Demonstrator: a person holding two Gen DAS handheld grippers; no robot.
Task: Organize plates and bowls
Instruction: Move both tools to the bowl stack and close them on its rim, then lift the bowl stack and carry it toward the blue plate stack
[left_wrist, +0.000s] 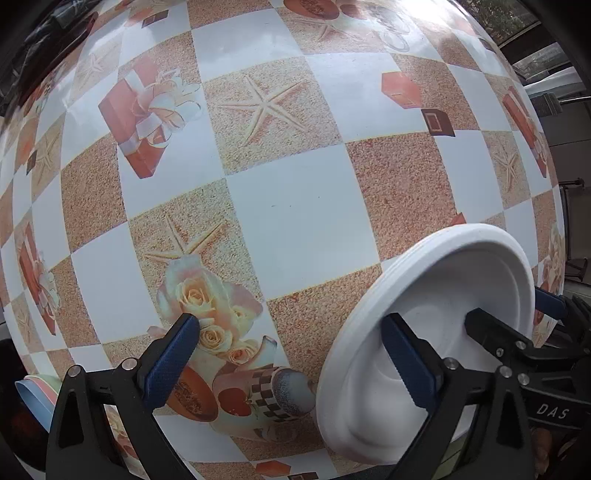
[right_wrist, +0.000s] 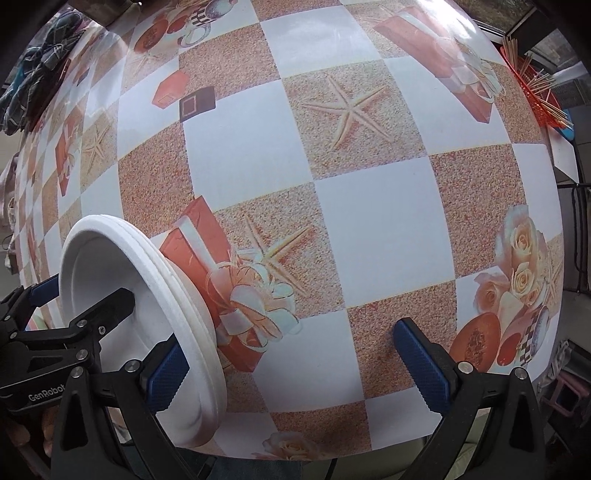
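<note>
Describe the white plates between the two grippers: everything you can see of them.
The white plates are a small nested stack; the right wrist view shows several matte, foam-like rims close together. They are round, shallow and empty. They sit on the patterned tablecloth between the grippers. One finger of the left gripper and one of the right gripper reach over the stack's bowl; whether either touches it is unclear.

A table (left_wrist: 295, 206) under a checkered printed cloth (right_wrist: 369, 229) bears stacked white plates (left_wrist: 461, 258).
</note>
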